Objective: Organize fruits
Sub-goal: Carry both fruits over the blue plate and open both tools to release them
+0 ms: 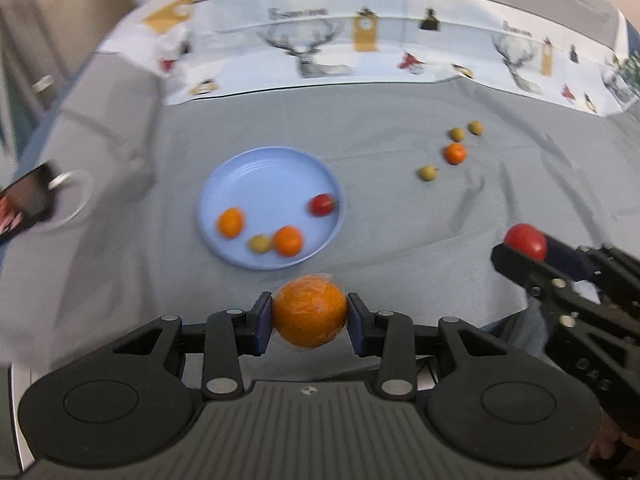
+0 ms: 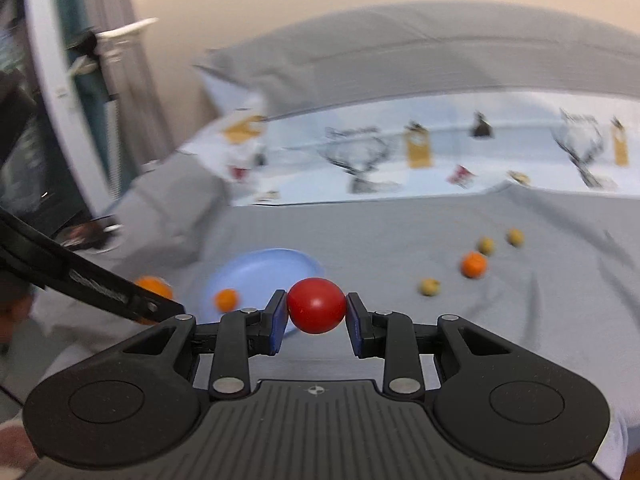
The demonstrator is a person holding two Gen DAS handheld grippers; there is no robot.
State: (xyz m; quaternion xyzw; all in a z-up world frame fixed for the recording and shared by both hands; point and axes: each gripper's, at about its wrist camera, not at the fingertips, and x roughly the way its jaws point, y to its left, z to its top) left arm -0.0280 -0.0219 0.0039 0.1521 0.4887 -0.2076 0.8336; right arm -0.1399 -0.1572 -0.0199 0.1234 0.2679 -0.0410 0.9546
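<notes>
jaws clamp an orange (image 1: 309, 316) and a red fruit (image 2: 316, 305)

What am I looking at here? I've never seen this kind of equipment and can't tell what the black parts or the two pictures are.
These are two hand-held grippers, each with a camera looking along its fingers. One picture is from the left gripper, shut on a large orange in clear wrap. The other is from the right gripper, shut on a red fruit. Beyond them, on a grey cloth, a blue plate holds two small oranges, a red fruit and a yellow-green one. To its right, loose on the cloth, lie one small orange and three yellow-green fruits.
</notes>
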